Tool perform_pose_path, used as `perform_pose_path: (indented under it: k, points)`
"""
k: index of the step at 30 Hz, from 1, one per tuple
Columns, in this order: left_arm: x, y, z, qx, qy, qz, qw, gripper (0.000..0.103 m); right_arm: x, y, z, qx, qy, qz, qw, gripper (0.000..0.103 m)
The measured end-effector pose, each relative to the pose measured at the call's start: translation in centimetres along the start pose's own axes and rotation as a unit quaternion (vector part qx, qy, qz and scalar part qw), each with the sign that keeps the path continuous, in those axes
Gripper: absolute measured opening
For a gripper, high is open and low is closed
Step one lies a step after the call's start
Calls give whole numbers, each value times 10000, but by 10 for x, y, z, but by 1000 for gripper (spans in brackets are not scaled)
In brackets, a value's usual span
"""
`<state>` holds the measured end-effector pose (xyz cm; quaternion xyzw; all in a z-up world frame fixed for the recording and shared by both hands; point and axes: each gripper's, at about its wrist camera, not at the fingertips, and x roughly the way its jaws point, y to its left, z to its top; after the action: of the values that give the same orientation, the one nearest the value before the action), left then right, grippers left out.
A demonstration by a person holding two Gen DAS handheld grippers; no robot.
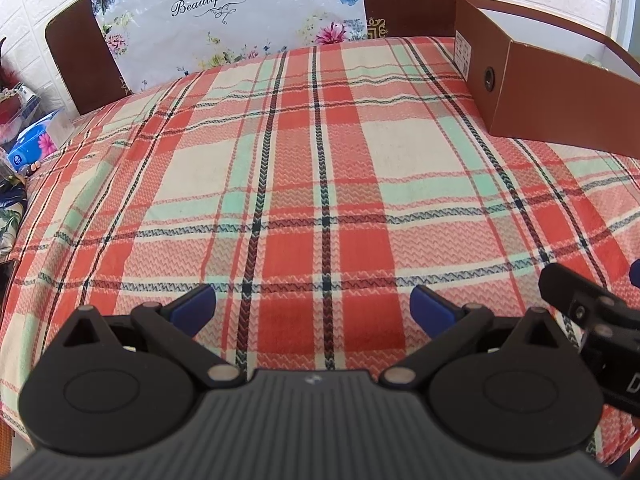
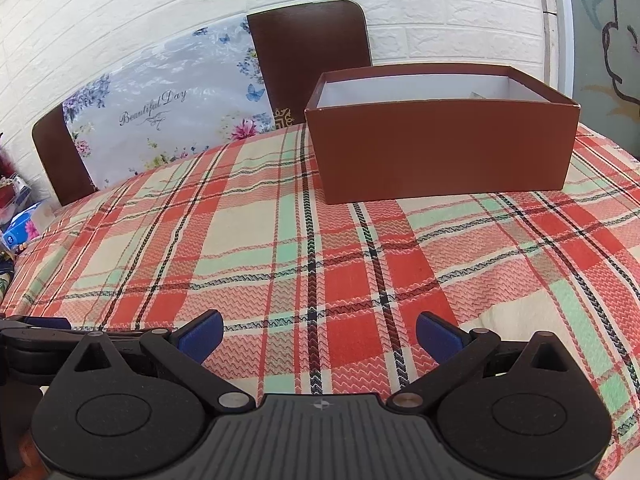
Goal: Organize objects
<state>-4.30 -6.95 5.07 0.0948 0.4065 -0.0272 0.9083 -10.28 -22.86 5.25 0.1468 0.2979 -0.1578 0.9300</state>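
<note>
A brown open cardboard box (image 2: 440, 152) with a white inside stands on the plaid cloth at the far right; it also shows in the left wrist view (image 1: 560, 96). Something small lies inside it, mostly hidden by the wall. My left gripper (image 1: 312, 306) is open and empty, low over the near part of the cloth. My right gripper (image 2: 319, 338) is open and empty, near the front, with the box ahead of it. The right gripper's side shows at the right edge of the left wrist view (image 1: 592, 312).
The plaid cloth (image 1: 280, 184) covers the table. Two dark brown chair backs (image 2: 312, 60) stand behind it, with a floral "Beautiful Day" bag (image 1: 224, 20) between them. A blue tissue pack (image 1: 36, 144) and clutter sit off the left edge. A white brick wall is behind.
</note>
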Motion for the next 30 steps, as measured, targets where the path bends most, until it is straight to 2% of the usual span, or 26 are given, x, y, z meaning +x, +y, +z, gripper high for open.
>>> perform_pose_path:
  k: [30]
  points:
    - [3,-2,-2,16,63,-98,9999,103,7,-7,-2,64,210,-55,9997,101]
